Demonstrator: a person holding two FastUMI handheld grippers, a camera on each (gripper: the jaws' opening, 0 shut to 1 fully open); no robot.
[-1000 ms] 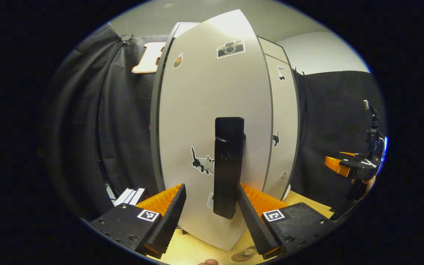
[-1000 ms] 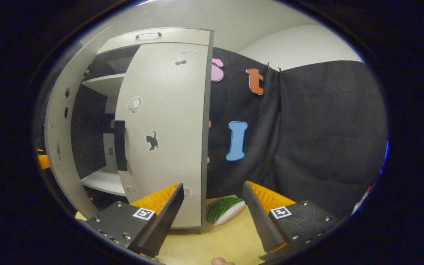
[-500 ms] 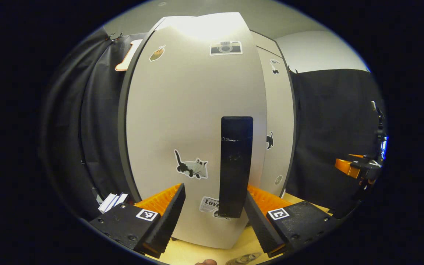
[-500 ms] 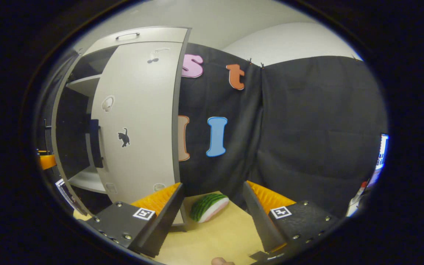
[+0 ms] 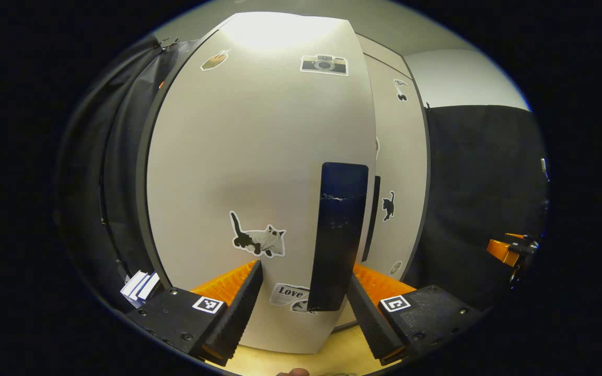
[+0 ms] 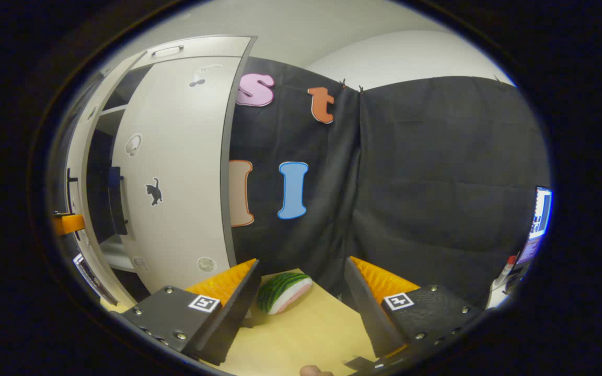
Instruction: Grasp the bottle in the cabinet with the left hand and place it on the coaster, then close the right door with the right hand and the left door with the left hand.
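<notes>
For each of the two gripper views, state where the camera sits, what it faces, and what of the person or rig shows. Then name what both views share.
Left gripper view: rides the left gripper, close against the left door and its dark handle; jaws open.
Right gripper view: rides the right gripper, facing the booth wall and watermelon slice; jaws open.
Shared: the right door with its cat sticker.

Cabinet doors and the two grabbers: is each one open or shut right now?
Left grey cabinet door with the cat sticker: nearly shut, a narrow gap left.
Right grey cabinet door with the black cat sticker: not quite shut, a dark gap beside it.
Left gripper: open, black door handle between its fingers.
Right gripper: open, holding nothing.
</notes>
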